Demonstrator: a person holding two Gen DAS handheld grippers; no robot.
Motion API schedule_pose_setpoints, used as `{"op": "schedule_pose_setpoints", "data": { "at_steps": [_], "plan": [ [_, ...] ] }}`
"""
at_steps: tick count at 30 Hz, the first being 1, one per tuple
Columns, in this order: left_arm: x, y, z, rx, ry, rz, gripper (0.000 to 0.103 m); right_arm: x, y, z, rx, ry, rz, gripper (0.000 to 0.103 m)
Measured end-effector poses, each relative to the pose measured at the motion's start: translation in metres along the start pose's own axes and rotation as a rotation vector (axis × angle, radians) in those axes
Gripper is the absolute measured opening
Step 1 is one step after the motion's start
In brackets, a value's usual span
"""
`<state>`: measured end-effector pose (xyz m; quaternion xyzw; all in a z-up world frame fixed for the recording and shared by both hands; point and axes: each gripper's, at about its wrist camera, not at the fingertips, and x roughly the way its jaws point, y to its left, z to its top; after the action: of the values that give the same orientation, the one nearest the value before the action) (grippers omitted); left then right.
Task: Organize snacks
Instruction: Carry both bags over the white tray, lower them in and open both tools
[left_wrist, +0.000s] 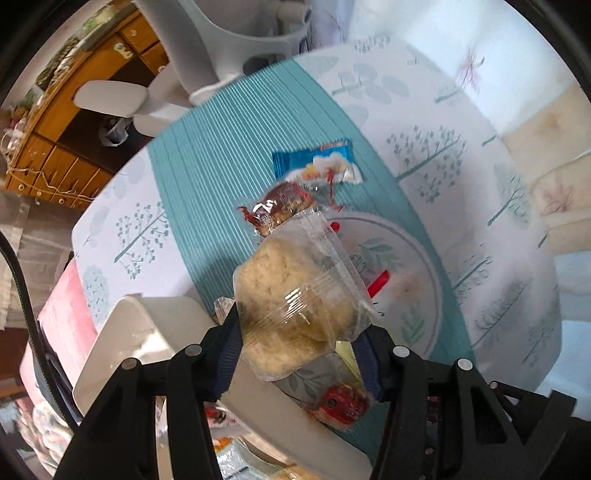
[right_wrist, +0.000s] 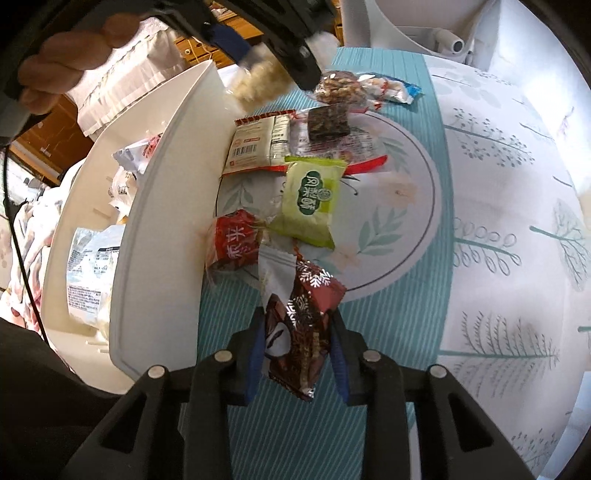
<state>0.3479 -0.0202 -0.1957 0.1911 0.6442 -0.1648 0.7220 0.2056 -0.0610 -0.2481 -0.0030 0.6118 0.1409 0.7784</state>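
My left gripper (left_wrist: 299, 332) is shut on a clear packet of pale crumbly cake (left_wrist: 291, 306), lifted above the table; the same gripper (right_wrist: 273, 55) shows at the top of the right wrist view with the cake packet (right_wrist: 258, 83) hanging from it. My right gripper (right_wrist: 297, 345) is shut on a dark red foil snack packet (right_wrist: 303, 317) with snowflake print. On the round plate (right_wrist: 410, 229) lie a green packet (right_wrist: 310, 201), a red packet (right_wrist: 234, 238), a white barcode packet (right_wrist: 258, 142) and a dark brown bar (right_wrist: 328, 122).
A white storage bin (right_wrist: 162, 206) stands left of the plate with several packets inside. A nut bar (right_wrist: 340, 88) and a blue-white candy packet (right_wrist: 391, 86) lie beyond the plate on the teal runner (right_wrist: 406, 62). A white chair (left_wrist: 207, 44) stands behind the table.
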Motion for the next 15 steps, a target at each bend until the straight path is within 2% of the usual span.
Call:
{"op": "schedule_pose_setpoints", "data": {
  "at_steps": [9, 15],
  "plan": [
    [-0.070, 0.006, -0.034, -0.089, -0.122, -0.064, 0.053, -0.028, -0.011, -0.008, 0.053, -0.051, -0.012, 0.031],
    [-0.110, 0.014, -0.069, -0.156, -0.177, -0.092, 0.053, -0.053, -0.007, -0.005, 0.108, -0.098, 0.025, 0.031]
  ]
}}
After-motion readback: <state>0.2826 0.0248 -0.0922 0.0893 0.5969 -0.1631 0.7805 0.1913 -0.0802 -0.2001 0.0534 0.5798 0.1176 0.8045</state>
